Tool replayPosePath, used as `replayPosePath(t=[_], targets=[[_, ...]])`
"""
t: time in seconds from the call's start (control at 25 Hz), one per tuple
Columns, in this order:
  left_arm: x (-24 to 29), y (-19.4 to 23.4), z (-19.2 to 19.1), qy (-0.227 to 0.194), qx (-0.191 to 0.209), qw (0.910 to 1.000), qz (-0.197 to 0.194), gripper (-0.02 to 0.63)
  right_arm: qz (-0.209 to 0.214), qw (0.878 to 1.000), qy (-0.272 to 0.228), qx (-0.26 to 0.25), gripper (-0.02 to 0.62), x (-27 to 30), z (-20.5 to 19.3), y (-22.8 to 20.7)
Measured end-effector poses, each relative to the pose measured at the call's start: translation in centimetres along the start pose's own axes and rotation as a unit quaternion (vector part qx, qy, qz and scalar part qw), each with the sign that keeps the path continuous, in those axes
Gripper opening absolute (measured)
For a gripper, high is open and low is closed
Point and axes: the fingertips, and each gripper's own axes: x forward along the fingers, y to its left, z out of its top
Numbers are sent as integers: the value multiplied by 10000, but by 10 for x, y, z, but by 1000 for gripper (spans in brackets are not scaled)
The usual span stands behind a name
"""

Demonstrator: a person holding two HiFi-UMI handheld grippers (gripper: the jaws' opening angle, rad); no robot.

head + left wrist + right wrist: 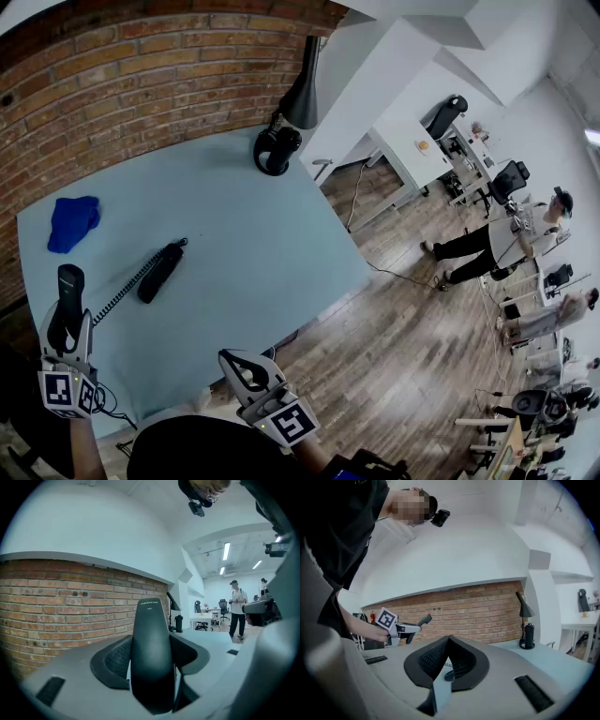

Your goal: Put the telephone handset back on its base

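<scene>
Here, the left gripper clamps the slim black plastic telephone handset upright over the pale blue table's left edge, apart from its black oblong base; the right gripper hangs closed, empty.

Smooth plastic handset, matt table, rough brick wall.

Black handset, blue cloth, pale-blue table

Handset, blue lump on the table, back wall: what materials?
Handset: looks like moulded black plastic, satin, soft sheen on its smooth back. Blue lump: probably cloth, matte, crumpled folds. Wall: exposed red brick, visible mortar joints; could be facing.
</scene>
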Motion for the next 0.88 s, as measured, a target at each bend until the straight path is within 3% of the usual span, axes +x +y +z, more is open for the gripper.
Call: replayPosePath(t=[0.48, 0.88], targets=[[16, -7, -6, 292, 44, 9993, -211, 276, 81, 9998, 170, 102, 12, -2, -2, 3], [69, -29, -49, 734, -68, 9958, -539, 276, -182, 9990, 333, 235, 12, -5, -18, -28]])
